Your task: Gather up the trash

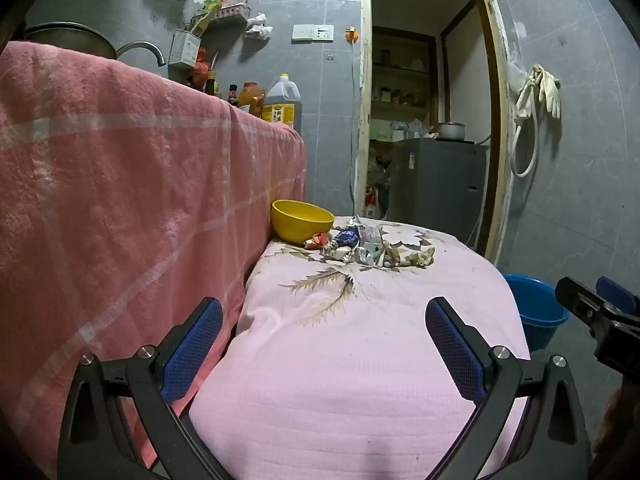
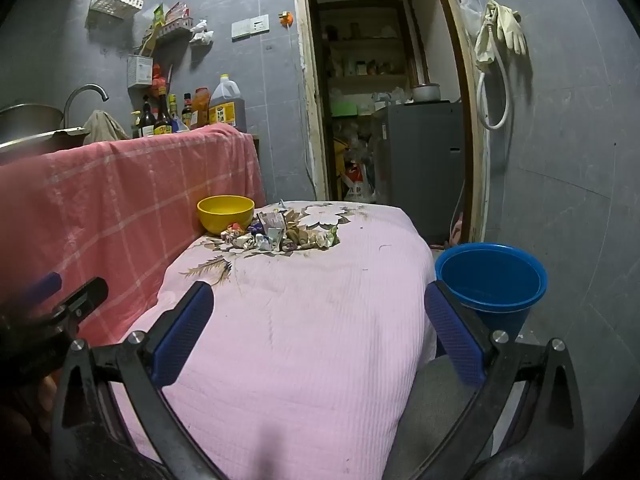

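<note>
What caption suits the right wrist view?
Open right gripper faces a trash pile beside a yellow bowl on pink cloth; blue bucket right.

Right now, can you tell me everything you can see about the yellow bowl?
The yellow bowl is round, plain and smooth, likely plastic. It stands upright on the far left part of the pink flowered cloth, close beside the hanging red checked cloth. Its inside looks empty as far as shows. The pile of crumpled wrappers lies right at its base; whether they touch is unclear. No gripper is near it.
</note>
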Demonstrator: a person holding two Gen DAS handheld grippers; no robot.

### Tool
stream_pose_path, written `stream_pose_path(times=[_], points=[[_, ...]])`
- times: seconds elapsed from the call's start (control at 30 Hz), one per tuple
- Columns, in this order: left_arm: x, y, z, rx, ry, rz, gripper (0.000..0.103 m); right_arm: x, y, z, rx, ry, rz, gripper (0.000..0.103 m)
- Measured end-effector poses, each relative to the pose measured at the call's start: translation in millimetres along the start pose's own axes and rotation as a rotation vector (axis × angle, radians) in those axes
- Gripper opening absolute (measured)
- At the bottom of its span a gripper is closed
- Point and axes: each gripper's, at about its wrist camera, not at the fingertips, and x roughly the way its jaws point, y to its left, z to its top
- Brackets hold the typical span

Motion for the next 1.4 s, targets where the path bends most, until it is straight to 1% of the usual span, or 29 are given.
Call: stream_pose_path(times=[0.87,1.4], points=[[-0.1,0.4,0.0,0.005,0.004,0.004,0.1,0.4,0.3,0.0,0.008,0.0,0.002,0.103],[4.4,0.7,-7.2,0.005,0.007,0.005,0.1,0.3,0.7,-1.0,0.014,-0.001,0.003,0.103]])
